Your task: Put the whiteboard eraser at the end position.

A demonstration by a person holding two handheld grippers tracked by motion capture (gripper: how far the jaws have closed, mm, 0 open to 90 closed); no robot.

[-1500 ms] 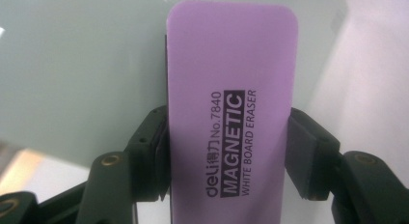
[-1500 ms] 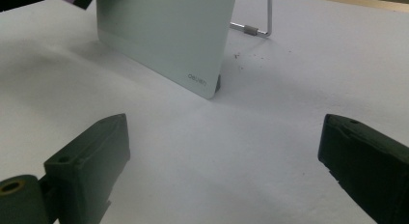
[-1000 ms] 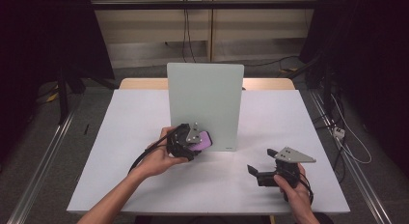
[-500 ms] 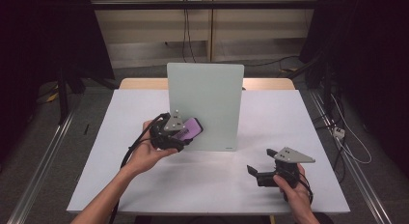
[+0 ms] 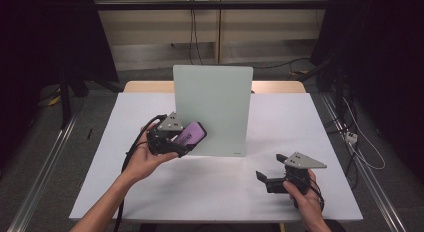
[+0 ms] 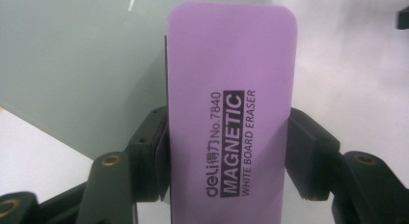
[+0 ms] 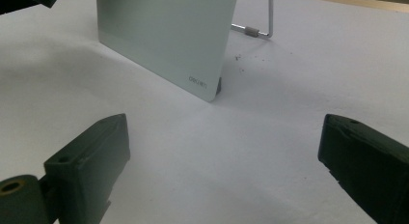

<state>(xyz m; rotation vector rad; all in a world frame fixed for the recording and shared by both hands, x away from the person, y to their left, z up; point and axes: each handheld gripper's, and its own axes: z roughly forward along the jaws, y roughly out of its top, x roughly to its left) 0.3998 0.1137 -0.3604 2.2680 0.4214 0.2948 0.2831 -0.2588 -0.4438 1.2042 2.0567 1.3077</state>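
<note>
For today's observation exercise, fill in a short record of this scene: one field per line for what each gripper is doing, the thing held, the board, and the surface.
left gripper: shut on the purple eraser, raised in front of the board
purple eraser: clamped by its long edges, printed "MAGNETIC WHITE BOARD ERASER"
right gripper: jaws wide open, nothing between them, low over the table
whiteboard: stands upright on a wire prop, face looks blank
table: white top
</note>
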